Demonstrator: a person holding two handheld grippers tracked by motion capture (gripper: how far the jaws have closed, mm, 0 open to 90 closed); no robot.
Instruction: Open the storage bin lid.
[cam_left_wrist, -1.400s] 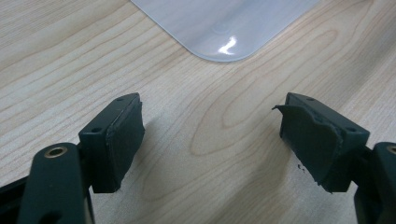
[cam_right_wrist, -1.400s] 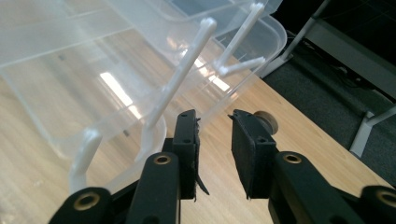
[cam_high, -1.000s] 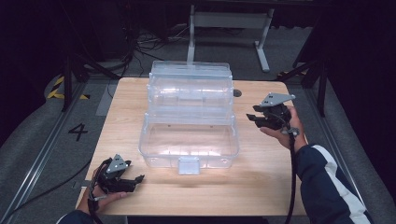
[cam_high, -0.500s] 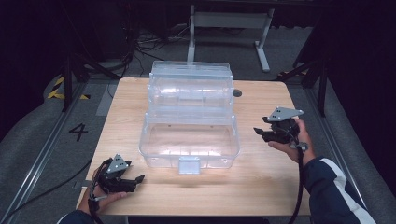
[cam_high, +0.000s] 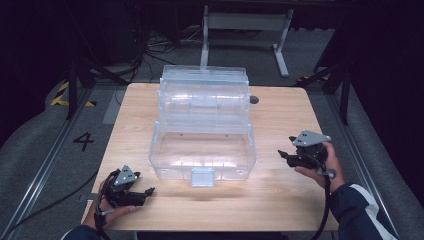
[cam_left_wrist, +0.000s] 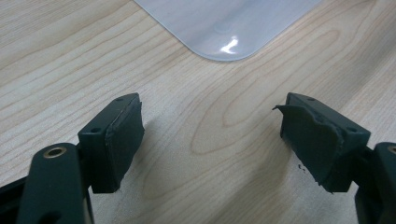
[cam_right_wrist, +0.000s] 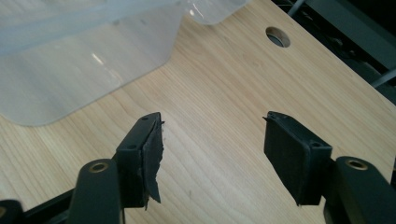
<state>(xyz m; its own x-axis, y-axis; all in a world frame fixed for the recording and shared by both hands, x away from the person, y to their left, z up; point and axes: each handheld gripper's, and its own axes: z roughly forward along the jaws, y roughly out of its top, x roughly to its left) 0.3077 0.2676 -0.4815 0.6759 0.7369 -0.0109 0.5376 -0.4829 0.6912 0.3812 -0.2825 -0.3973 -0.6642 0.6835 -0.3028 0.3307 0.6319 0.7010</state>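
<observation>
A clear plastic box (cam_high: 202, 125) stands open in the middle of the wooden table (cam_high: 280, 125), its lid tilted back and a latch tab (cam_high: 202, 176) at the front. My left gripper (cam_high: 148, 191) rests low on the table at the near left, open and empty, pointing toward the box's front corner (cam_left_wrist: 224, 28). To the right of the box my right gripper (cam_high: 283, 154) is held open and empty above the table, aimed at the box's right side (cam_right_wrist: 84, 60). Bare wood shows between both pairs of pads.
A round hole (cam_high: 254, 99) in the tabletop lies right of the box's lid (cam_right_wrist: 277, 36). Metal rails, cables and a table frame lie on the dark floor beyond the far edge. A floor marking "4" (cam_high: 83, 141) is left of the table.
My right gripper has moved down and toward the near side, from beside the box's lid to beside its base. The left gripper and the box have stayed put.
</observation>
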